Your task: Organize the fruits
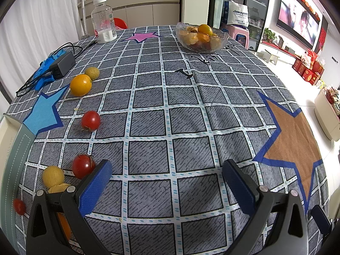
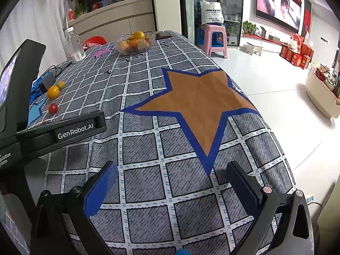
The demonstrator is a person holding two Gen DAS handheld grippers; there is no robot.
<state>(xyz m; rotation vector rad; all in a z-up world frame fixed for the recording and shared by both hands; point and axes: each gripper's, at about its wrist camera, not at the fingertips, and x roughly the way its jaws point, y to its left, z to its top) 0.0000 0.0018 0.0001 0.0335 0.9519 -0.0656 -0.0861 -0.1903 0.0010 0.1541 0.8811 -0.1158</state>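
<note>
The left gripper [image 1: 167, 172] hangs low over the checked tablecloth [image 1: 148, 97], its blue-padded jaws spread wide with nothing between them. The right gripper [image 2: 172, 174] hangs the same way: jaws wide apart, empty, above the lower tip of the brown star [image 2: 197, 102] printed on the cloth.

Fruit positions, read from the left wrist view with the left gripper at six o'clock:

- Glass bowl [image 1: 182, 40]: at about one o'clock, at the far edge of the table. It holds several orange and yellow fruits, with one orange [image 1: 205, 29] sitting on top.
- Loose orange [image 1: 80, 85] and a small yellow-green fruit [image 1: 92, 73]: at about ten o'clock, touching each other, just beside a black power adapter [image 1: 62, 64] and its cable.
- Red tomato [image 1: 90, 120]: at about nine o'clock, standing apart on the cloth near the blue star [image 1: 43, 112].
- Second red tomato [image 1: 83, 165]: at about eight o'clock, just beside the outer face of the gripper's left finger [image 1: 95, 187]. A yellow fruit [image 1: 53, 176] lies close to it.
- Small red fruit [image 1: 19, 206]: at about seven o'clock, near the table edge.

A clear bottle [image 1: 103, 20] with a white cap stands at eleven o'clock, near the far edge, beside the pink star [image 1: 141, 36].
</note>
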